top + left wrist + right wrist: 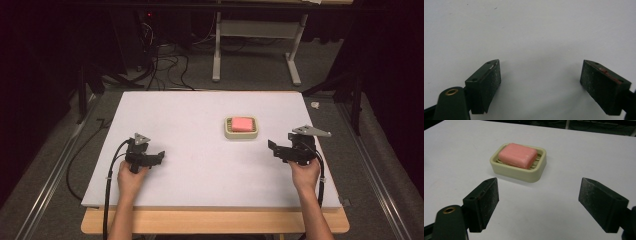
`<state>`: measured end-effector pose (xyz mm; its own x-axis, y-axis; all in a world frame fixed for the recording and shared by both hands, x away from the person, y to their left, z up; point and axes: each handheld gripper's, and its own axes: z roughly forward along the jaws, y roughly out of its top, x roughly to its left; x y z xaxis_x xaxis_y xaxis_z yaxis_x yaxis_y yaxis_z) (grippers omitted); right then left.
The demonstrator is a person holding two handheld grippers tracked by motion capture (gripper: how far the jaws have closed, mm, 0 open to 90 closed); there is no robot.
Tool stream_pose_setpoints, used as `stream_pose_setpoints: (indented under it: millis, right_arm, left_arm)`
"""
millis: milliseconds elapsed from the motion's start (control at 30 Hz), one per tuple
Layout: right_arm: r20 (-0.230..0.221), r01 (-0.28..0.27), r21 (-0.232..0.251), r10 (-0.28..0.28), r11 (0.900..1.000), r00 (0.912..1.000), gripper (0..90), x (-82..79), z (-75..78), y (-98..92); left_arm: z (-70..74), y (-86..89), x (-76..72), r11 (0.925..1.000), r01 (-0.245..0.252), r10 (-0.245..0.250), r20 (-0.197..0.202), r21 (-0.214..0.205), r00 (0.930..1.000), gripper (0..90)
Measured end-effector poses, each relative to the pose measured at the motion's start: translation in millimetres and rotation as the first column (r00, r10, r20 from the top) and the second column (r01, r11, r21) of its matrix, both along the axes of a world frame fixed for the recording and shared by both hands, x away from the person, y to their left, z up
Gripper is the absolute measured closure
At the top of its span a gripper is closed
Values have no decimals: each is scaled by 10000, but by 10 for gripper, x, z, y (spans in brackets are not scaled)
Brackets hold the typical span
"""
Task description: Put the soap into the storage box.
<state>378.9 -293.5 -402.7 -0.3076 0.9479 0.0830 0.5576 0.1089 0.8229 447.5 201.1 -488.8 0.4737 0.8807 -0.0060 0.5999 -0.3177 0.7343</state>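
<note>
A pink soap bar [242,123] lies in a cream ribbed dish [227,131] on the white counter [190,115], right of centre and toward the far side. The right claw [274,148] sits near and right of the dish, apart from it, jaws spread wide and empty. The left claw [158,157] rests well apart at the near left, likewise wide open over bare counter.
</note>
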Motion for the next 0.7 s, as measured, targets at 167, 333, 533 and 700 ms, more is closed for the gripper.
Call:
stream_pose_setpoints:
  millis: [167,333,533,700]
  right_arm:
    - [-60,-57,20,57,10000,10000,173,-11,-46,10]
    - [-174,-133,6,133,9999,9998,174,-12,-105,38]
    - [-234,-230,-52,229,9997,9995,175,-7,-161,65]
    - [-378,-261,-87,257,9996,9990,175,1,-219,102]
  left_arm:
    - [0,0,0,10000,0,0,0,3,10000,173]
    - [0,0,0,10000,-1,1,-1,3,10000,173]
    - [0,0,0,10000,-3,3,0,2,10000,173]
    - [1,1,0,10000,1,-1,-4,7,10000,173]
